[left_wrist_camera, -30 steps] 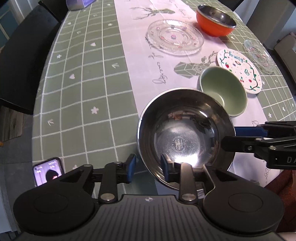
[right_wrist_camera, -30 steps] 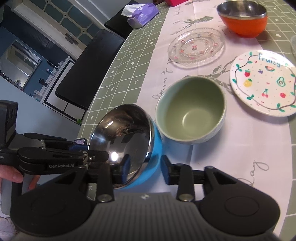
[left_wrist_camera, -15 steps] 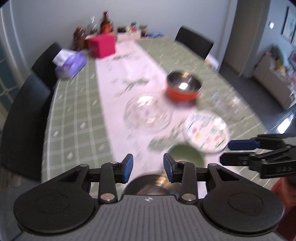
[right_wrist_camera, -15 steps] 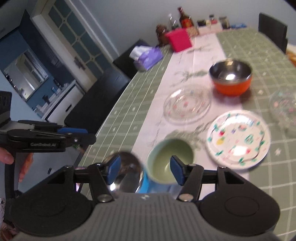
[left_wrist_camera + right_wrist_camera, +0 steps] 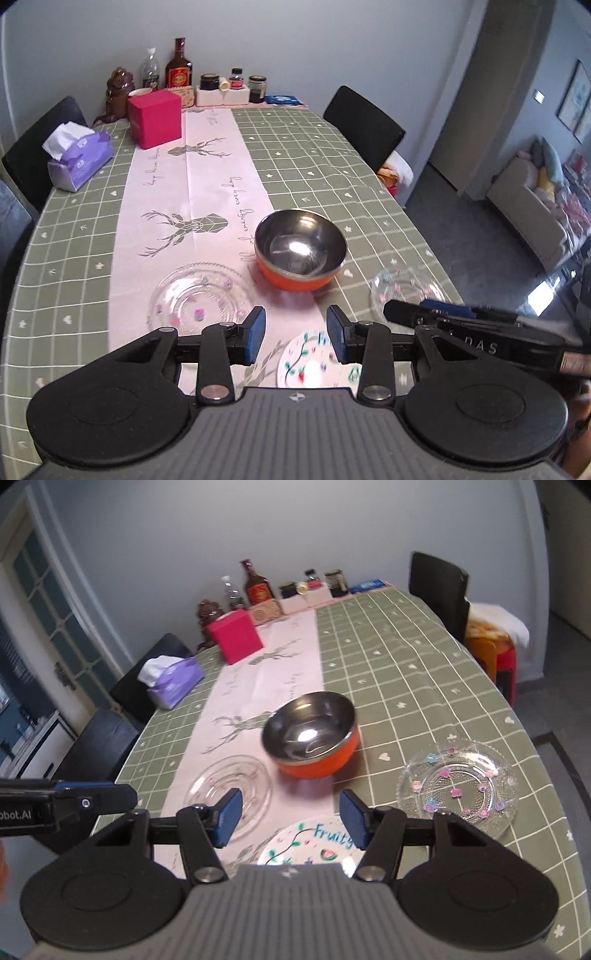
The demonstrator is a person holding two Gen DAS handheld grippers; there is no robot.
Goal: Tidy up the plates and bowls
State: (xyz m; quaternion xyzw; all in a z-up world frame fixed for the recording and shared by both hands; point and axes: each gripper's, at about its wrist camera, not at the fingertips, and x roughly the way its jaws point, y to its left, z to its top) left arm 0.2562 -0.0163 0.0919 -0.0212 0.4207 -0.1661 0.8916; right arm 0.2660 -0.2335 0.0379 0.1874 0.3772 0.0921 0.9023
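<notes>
With both the left gripper and right gripper empty, jaws released, the orange bowl mid-surface seems next: approach its rim squarely, avoiding the 2 glass plates beside it.

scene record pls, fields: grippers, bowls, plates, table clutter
left gripper: open, nothing between the pads
right gripper: open, empty; jaws have just been opening
bowls: one orange bowl with steel inside, upright, straddling the edge of the pink runner
plates: clear glass plate on the runner; second glass plate on the green cloth; painted "Fruity" plate nearest, partly hidden by the grippers
stacking: none visible, all dishes apart
far end: red box, tissue pack, bottles and jars
</notes>
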